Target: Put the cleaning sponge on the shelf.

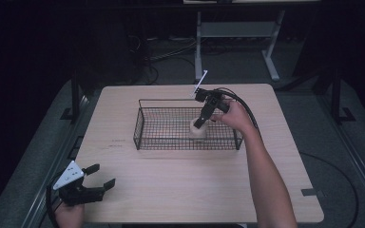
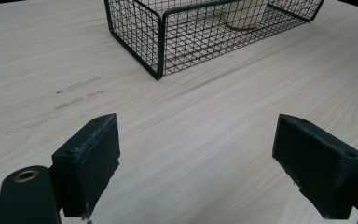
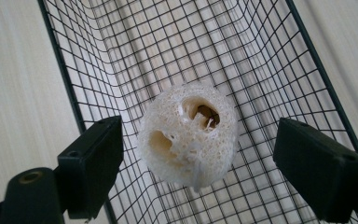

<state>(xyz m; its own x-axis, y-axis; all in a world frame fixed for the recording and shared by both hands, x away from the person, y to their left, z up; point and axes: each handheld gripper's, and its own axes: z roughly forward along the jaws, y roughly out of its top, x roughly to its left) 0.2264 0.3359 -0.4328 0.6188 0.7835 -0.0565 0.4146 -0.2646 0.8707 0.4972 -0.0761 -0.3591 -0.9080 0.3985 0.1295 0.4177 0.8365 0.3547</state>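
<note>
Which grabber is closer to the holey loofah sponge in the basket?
The right gripper: its open jaws sit either side of the loofah sponge inside the wire basket. The left gripper is far off, over the table's near corner.

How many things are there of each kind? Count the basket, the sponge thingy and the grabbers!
Wire basket: 1
Loofah sponge: 1
Grippers: 2, the left gripper and the right gripper
Total: 4
</note>
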